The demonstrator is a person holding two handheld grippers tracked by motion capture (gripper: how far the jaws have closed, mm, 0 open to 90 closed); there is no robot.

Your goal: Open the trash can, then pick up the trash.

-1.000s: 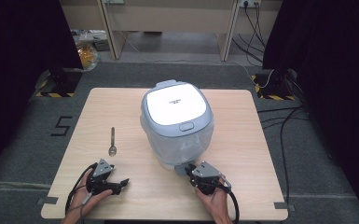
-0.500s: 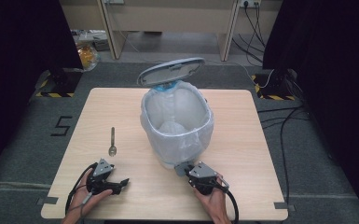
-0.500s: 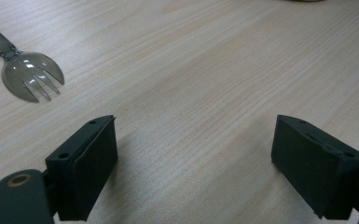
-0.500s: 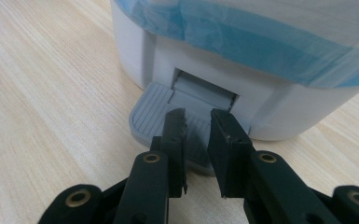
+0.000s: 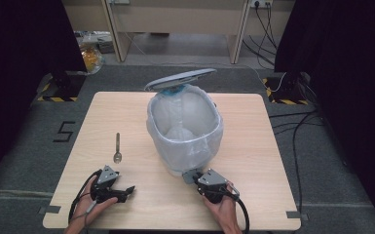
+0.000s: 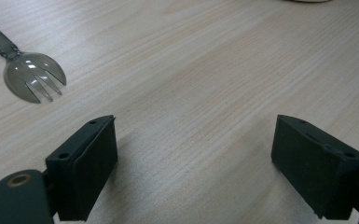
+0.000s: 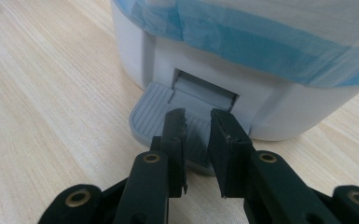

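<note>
One white plastic pedal bin (image 5: 185, 134) stands at the centre of the pale wood-grain worktop (image 5: 268, 146), its grey oval lid (image 5: 180, 79) raised and tilted at the far rim. A translucent blue-tinted liner bag (image 7: 270, 42) is folded over the rim and hangs down the outer wall in loose creases. At the near foot of the bin, a grey ribbed foot pedal (image 7: 156, 114) projects from a rectangular recess in the smooth white base.

The right hand-held gripper (image 7: 196, 122) rests on top of this pedal. Its two black jaws are drawn close together, with a narrow gap between them and nothing clamped; the tips lie over the ribbed pedal surface. In the high view, the right hand-held gripper (image 5: 191, 175) sits just in front of the bin, held by a hand at the near worktop edge.

The left hand-held gripper (image 6: 196, 158) lies well apart to the left, jaws spread wide over bare worktop and holding nothing. A grey metal spork (image 6: 30, 79) with short tines lies flat near it, between that gripper and the bin's left side, touching neither.

Dark grey floor (image 5: 321, 195) surrounds the worktop.
</note>
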